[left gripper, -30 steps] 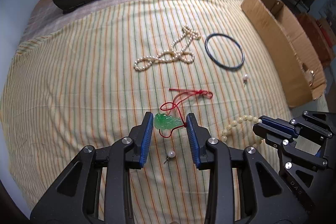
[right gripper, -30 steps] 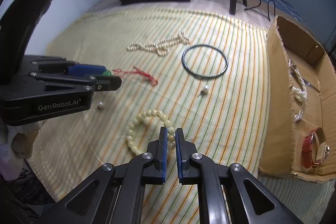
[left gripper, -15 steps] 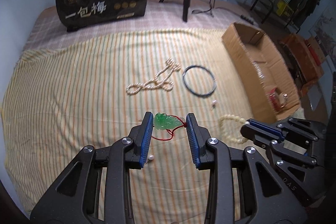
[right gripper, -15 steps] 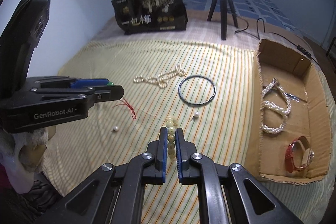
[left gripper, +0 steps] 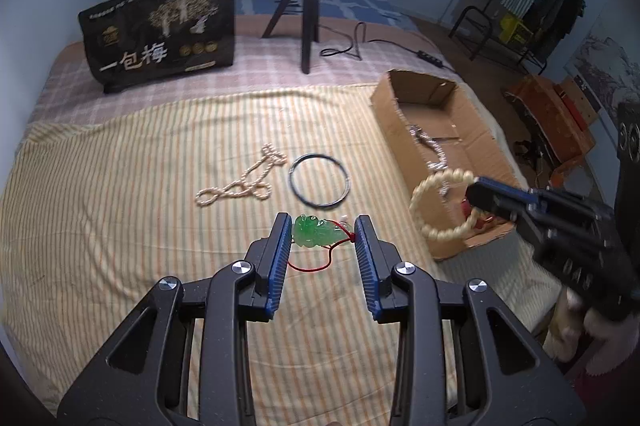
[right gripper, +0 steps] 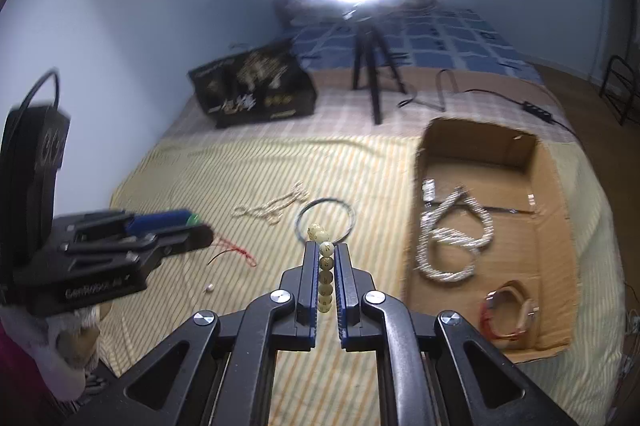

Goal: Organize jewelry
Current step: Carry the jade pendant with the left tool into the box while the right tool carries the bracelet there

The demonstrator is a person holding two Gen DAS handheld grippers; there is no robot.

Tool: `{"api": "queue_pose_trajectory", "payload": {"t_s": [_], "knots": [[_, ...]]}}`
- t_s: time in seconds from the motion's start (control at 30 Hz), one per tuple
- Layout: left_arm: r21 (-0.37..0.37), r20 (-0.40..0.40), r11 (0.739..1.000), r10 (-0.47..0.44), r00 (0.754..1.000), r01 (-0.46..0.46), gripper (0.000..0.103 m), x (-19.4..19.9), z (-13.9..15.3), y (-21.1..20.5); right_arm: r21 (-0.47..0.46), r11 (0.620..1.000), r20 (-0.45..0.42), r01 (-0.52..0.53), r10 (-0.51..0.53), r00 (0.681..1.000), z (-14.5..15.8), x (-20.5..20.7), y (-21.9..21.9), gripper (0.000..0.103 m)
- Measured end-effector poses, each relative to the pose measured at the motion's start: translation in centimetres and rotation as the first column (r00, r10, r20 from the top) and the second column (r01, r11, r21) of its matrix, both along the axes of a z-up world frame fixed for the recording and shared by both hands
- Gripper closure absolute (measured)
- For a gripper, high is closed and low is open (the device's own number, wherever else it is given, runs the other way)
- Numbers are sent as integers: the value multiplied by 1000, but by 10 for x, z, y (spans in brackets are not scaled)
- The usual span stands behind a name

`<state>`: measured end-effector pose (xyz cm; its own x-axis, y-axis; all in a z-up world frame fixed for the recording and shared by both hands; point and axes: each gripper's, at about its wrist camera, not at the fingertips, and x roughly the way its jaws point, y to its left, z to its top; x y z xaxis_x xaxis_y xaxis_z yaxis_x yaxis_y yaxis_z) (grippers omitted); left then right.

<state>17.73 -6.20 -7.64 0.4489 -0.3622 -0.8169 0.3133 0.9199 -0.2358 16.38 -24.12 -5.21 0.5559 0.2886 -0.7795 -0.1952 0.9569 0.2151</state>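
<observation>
While both pieces lay flat on the yellow striped cloth (left gripper: 120, 226) a second ago, they're now up in the air. On the left, the left gripper (left gripper: 322, 226) has its fingers partway apart, clamped on the carved green jade pendant (left gripper: 316, 231), with its red cord (left gripper: 320, 264) dangling under it. Further right, the right gripper (right gripper: 325, 258) is pinched nearly closed on the cream bead bracelet (left gripper: 442, 204), hanging as a loop just in front of the open cardboard box (right gripper: 552, 210). Pendant looks glossy and translucent; the beads are pale and round.
</observation>
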Motion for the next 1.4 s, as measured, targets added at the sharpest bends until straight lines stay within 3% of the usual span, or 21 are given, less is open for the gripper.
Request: {"api": "queue_pose_trajectory", "payload": {"t_s": [0.3,0.73,1.0,1.4], "knots": [[-29,38,998,-62,997,63,71,-5,15,-42,24,993,26,118,-118,993,17,9,-58,98],[-80,55,983,-158,986,162,71,-7,23,-112,5,970,12,245,-245,969,8,22,-118,98],[-92,31,974,-203,979,205,71,-5,12,-149,-16,959,-19,282,-282,959,-4,27,-138,98],[-31,-26,973,-229,973,228,71,1,-23,-176,-33,951,-63,308,-309,949,-23,35,-154,98]]}}
